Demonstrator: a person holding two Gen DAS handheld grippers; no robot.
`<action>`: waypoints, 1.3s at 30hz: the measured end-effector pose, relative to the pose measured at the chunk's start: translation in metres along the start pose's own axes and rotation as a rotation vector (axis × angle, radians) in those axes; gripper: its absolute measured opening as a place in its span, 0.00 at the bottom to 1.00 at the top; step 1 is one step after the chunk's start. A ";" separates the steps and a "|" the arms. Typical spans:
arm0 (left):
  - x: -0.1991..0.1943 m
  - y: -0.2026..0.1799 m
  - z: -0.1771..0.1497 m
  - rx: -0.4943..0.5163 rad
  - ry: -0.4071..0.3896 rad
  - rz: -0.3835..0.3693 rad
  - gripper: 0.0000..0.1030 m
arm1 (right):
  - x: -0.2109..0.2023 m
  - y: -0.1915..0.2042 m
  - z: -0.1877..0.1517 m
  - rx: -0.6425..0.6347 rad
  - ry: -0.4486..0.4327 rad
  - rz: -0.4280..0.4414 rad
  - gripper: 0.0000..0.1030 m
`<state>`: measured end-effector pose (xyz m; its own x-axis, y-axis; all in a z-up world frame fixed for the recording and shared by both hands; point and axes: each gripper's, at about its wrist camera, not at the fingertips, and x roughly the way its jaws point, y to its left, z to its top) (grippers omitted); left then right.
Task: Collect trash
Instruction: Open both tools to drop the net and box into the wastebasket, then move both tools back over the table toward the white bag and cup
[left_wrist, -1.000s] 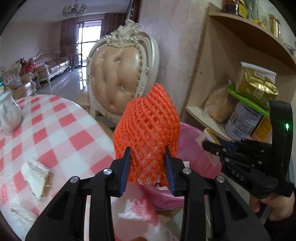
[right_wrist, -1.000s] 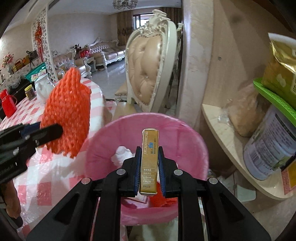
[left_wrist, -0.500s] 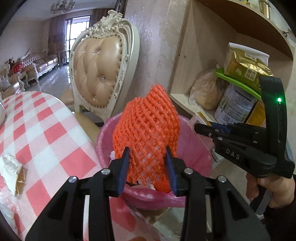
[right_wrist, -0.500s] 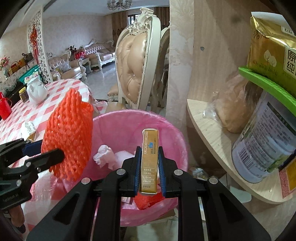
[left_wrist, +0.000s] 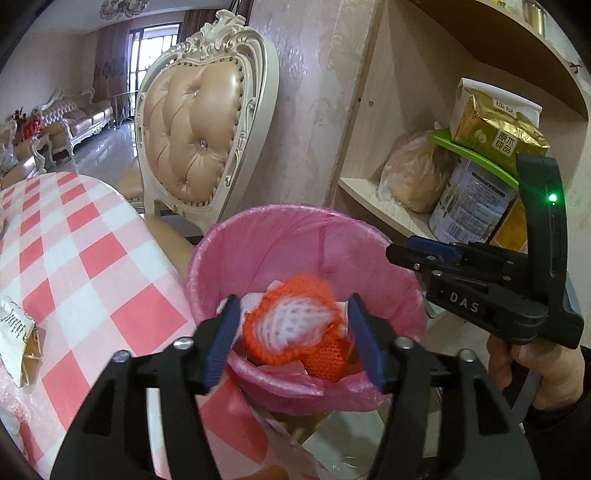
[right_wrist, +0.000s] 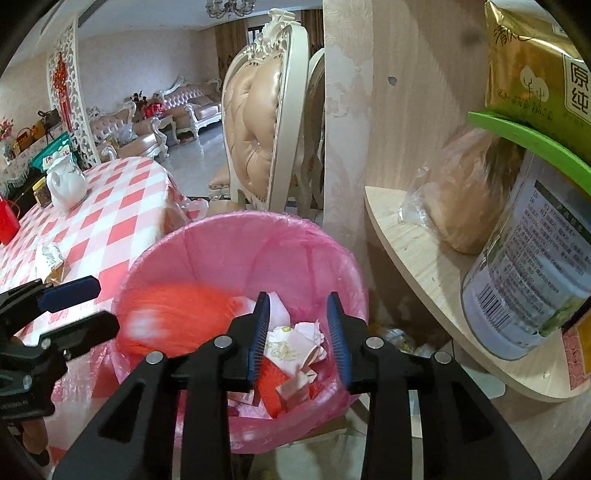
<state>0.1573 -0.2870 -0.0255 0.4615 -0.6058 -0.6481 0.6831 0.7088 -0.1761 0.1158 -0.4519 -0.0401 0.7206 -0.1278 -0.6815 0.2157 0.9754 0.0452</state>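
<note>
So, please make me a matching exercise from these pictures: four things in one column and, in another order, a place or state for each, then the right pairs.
Things:
1. orange foam net
2. white teapot
3. tin can
4. right gripper

Places or states:
A. on the checked tablecloth
B. on the wooden shelf, under a green tray
C. open, nothing between its jaws
D. blurred, in the mouth of the pink-lined bin

Pairs: 1-D, 2-A, 3-B, 4-C
</note>
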 end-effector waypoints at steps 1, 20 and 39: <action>-0.001 0.000 0.000 0.001 0.000 0.000 0.59 | -0.001 -0.001 0.000 0.004 -0.004 0.000 0.40; -0.055 -0.001 0.018 0.028 -0.065 0.157 0.61 | -0.035 0.013 0.000 -0.007 -0.049 0.029 0.55; -0.138 0.071 -0.018 -0.135 -0.109 0.336 0.62 | -0.062 0.086 -0.004 -0.105 -0.075 0.129 0.66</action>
<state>0.1325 -0.1465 0.0380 0.7101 -0.3609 -0.6046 0.4058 0.9115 -0.0674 0.0867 -0.3589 0.0034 0.7857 -0.0092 -0.6185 0.0510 0.9974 0.0499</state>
